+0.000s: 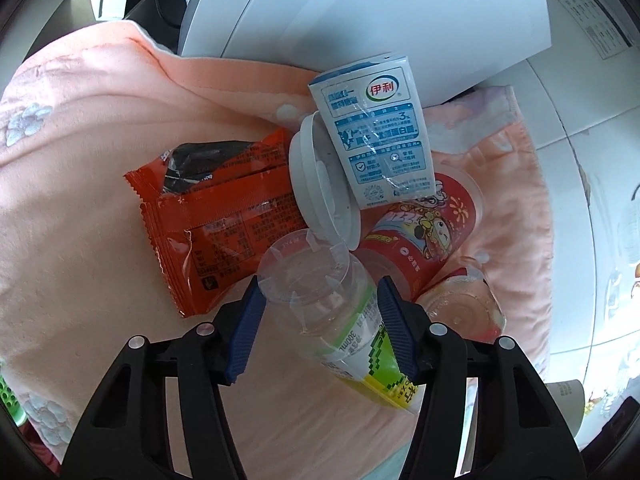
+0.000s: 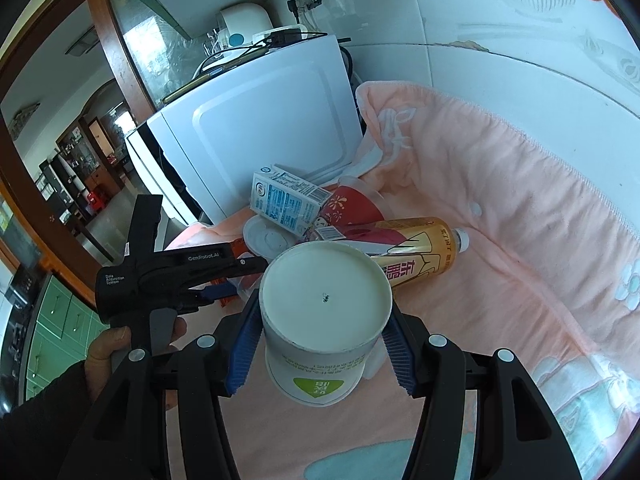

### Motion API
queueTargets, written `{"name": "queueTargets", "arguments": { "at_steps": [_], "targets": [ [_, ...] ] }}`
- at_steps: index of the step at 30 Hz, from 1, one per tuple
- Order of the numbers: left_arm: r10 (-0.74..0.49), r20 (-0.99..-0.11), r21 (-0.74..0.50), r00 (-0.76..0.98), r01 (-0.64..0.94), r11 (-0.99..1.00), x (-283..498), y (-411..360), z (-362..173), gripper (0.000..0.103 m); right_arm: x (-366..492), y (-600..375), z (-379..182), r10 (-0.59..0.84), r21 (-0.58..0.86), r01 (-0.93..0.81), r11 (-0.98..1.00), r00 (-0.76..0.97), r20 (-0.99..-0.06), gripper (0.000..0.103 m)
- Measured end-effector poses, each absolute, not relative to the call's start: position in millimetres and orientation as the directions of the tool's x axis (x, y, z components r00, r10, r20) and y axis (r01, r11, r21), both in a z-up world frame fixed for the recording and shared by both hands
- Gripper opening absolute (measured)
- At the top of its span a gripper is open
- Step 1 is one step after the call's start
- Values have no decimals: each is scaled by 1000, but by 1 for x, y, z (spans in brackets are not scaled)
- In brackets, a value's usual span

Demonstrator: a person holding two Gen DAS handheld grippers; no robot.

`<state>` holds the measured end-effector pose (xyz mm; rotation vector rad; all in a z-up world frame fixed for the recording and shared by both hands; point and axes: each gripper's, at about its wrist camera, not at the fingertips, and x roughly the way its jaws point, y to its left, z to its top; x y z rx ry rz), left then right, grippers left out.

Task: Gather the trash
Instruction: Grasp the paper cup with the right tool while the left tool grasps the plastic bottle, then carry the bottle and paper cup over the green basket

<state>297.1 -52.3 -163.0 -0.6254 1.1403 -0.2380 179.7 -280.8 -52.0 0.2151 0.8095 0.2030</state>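
Left gripper [image 1: 320, 312] pinching clear plastic bottle with green-yellow label [image 1: 332, 300] mid-body, just below white plastic lid [image 1: 320, 188]; light, thin-walled, slippery, crushable. Right gripper [image 2: 320, 320] pinching white paper cup [image 2: 320, 320] by its sides; light, dentable.

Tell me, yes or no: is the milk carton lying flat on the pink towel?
No. The milk carton is propped on the white lid and red cup, off the pink towel.
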Motion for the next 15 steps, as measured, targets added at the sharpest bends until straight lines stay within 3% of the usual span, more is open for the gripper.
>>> {"name": "queueTargets", "arguments": {
  "at_steps": [15],
  "targets": [
    [-472, -723, -584, 505, -82, 808, 243, 10, -118, 56, 174, -244, -45, 300, 251, -171, 953, 664, -685, 55]
  ]
}}
